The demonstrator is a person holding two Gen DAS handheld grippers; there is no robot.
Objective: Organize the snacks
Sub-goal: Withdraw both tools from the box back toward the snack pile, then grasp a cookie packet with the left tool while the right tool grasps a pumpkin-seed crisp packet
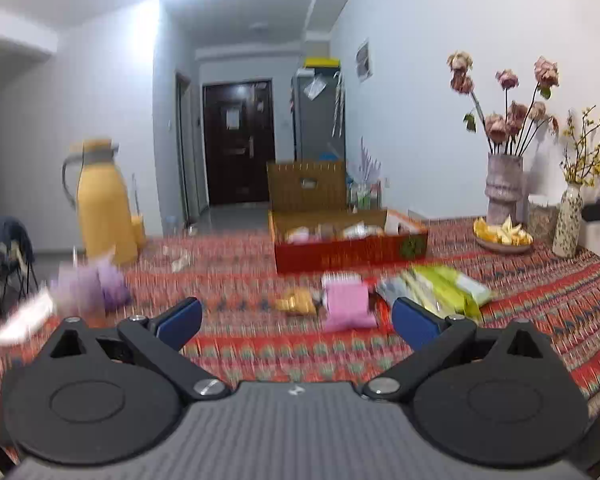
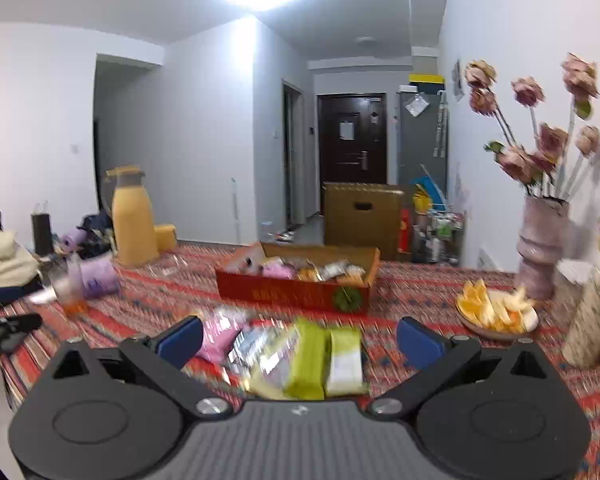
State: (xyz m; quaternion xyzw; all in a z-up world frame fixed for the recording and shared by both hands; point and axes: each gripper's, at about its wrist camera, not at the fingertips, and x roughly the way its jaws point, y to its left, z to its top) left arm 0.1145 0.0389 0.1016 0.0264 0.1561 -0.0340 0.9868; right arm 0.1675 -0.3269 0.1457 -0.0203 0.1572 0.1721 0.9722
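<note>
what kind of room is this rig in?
Most likely a home, a living or dining area of a flat: a table under a patterned cloth with a vase of dried roses, a fridge by the dark entry door, and a red snack box.

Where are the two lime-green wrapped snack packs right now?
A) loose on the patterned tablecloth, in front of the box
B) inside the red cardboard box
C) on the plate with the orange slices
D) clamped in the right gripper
A: the lime-green wrapped snack packs lie flat on the red patterned tablecloth short of the red cardboard box, and the right gripper stands wide open above them, its blue pads touching nothing.
</note>
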